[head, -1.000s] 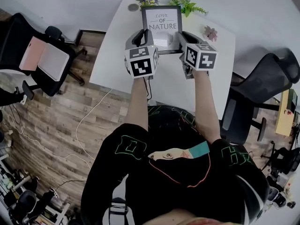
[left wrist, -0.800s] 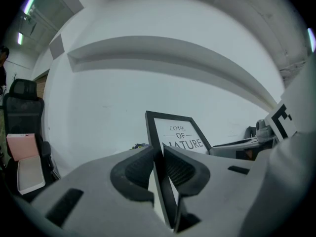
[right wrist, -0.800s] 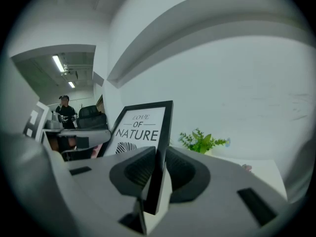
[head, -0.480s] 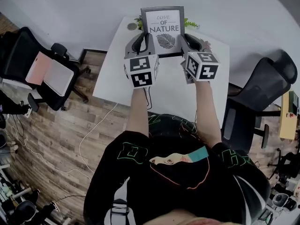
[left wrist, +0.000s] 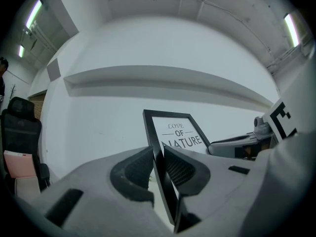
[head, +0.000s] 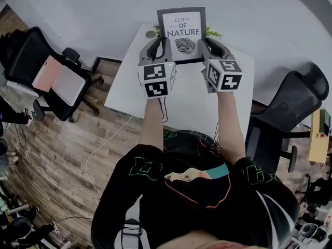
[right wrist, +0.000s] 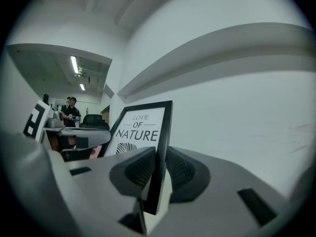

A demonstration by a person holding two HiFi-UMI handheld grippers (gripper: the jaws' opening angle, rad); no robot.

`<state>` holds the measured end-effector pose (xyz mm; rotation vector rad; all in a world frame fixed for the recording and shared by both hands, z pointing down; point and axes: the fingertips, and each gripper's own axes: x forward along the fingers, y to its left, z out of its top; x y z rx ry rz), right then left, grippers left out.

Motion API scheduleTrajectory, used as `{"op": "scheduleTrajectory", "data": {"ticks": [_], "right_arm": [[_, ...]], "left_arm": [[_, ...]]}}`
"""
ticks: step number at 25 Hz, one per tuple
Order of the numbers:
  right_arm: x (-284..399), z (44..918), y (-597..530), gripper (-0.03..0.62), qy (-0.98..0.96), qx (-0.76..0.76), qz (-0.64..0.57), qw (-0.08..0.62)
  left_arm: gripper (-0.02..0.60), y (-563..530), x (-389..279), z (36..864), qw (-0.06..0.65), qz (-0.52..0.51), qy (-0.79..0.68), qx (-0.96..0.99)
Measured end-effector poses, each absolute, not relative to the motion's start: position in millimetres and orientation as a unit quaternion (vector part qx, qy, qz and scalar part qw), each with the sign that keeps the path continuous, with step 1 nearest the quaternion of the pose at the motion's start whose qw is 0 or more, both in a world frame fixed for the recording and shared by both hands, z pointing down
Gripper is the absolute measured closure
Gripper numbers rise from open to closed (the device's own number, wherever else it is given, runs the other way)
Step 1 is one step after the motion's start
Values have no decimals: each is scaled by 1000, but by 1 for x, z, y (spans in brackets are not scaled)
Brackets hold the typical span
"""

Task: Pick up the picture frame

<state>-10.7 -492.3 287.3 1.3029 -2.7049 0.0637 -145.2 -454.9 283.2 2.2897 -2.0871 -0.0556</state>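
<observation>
White table [head: 187, 100] runs away from the person toward the wall, w/ black office chairs at left [head: 28, 56] and right [head: 293, 100]. Picture frame [head: 181, 34], "LOVE OF NATURE" print, is upright facing the person, over the table's far end. Left gripper [head: 161, 48] is clamped on the frame's left edge and right gripper [head: 203, 46] on its right edge. Both gripper views show the pads pressing front and back of the black border. Small green plant [head: 212, 33] peeks out behind the frame's right side.
</observation>
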Motion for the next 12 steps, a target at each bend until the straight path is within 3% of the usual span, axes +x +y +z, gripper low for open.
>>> {"op": "scheduleTrajectory", "data": {"ticks": [12], "right_arm": [[-20,278,-490,519,-898,432,-9,81]], "left_arm": [[508,-451,-154,282,25,-35,-675,736]]}}
